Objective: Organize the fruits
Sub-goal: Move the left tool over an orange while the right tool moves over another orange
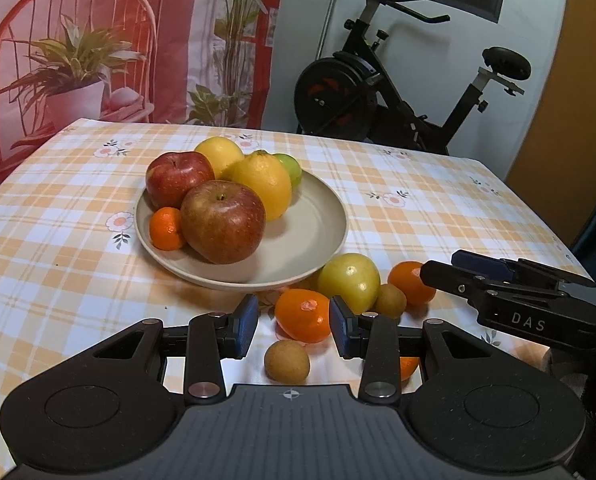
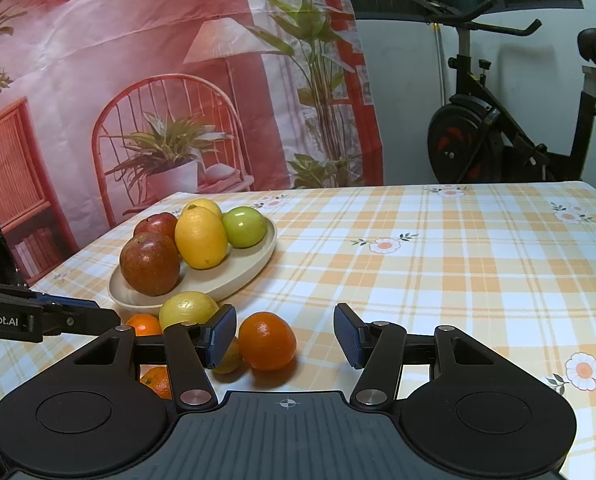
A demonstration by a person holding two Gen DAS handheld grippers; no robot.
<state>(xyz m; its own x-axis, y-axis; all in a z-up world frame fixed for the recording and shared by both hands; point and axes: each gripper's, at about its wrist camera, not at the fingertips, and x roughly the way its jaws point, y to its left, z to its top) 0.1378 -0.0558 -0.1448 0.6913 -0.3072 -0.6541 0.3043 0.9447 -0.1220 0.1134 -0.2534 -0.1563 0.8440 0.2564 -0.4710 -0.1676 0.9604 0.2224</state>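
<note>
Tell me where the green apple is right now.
The green apple sits on the plate, at its far right edge in the right wrist view, touching the big lemon. In the left wrist view it peeks out behind that lemon.

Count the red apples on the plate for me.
2, both on the plate: the front apple at its near rim beside the small orange, the back apple behind it. Piled fruit could hide another.

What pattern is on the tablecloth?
Orange-and-white plaid tablecloth with scattered small flowers; clearest in the right wrist view.
</note>
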